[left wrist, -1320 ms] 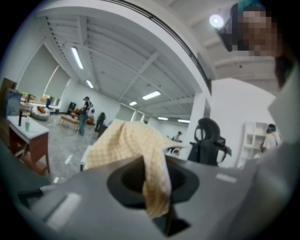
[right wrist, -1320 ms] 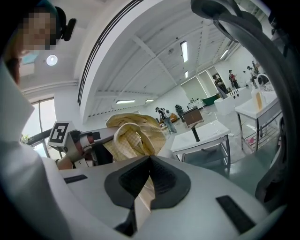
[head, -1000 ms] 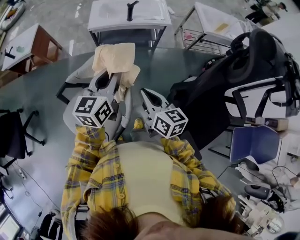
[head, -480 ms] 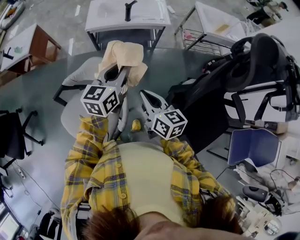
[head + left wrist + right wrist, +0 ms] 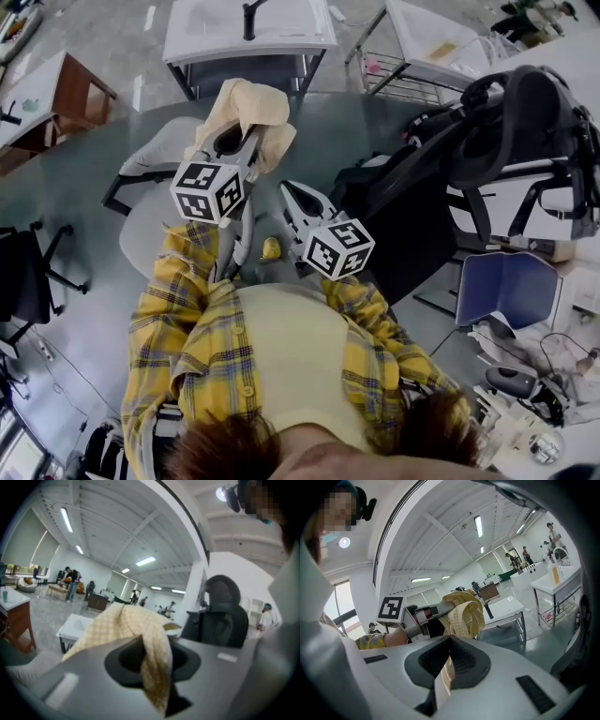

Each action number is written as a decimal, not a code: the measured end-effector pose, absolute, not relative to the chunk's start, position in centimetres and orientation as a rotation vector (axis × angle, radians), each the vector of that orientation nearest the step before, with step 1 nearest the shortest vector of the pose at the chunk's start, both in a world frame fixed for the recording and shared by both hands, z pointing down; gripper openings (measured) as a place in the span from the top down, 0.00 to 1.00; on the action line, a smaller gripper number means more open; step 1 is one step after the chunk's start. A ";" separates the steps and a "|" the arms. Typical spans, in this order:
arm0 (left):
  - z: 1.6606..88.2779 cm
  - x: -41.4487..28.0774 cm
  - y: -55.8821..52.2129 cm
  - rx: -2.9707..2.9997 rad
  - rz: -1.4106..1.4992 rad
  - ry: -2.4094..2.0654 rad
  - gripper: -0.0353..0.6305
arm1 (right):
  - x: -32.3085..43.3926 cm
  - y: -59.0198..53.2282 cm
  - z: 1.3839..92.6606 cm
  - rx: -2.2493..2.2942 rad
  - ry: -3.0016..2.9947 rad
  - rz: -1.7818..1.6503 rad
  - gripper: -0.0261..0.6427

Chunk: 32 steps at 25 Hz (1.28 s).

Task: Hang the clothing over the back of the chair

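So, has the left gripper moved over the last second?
Yes: the left gripper, jaws opening with the cloth between them, went up-frame toward the white table.

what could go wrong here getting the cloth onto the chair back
1. The left gripper's jaws are opening with the clothing bunched between them and draped over its front. It may snag there, or drop in a heap onto the grey chair instead of hanging over the back.
2. The right gripper is pinched on a strip of the same clothing, so pulling that hand away could drag it off.
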State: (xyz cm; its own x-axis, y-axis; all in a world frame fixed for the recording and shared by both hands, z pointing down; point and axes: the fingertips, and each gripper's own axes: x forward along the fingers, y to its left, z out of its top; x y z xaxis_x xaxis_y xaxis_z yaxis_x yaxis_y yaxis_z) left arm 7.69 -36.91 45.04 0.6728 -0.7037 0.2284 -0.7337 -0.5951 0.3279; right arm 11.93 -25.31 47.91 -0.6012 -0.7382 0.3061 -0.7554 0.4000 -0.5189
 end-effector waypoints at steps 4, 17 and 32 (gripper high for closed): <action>45.5 7.7 -37.1 2.502 0.145 -1.128 0.80 | 11.5 -25.3 48.1 1.378 -2.607 0.992 0.94; 44.6 6.2 -36.0 2.516 0.102 -1.145 0.71 | 10.7 -24.9 48.0 1.366 -2.608 0.977 0.94; 43.9 0.4 -31.8 2.456 0.015 -1.226 0.92 | 8.5 -24.0 47.4 1.356 -2.640 0.945 0.94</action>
State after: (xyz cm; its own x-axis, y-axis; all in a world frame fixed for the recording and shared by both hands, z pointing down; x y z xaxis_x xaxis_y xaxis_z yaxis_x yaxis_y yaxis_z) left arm 0.41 -31.80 43.94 0.6164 -0.7661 0.1818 -0.7703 -0.5388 0.3412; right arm 8.47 -23.96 47.40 -0.6206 -0.7300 0.2864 -0.7459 0.4369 -0.5028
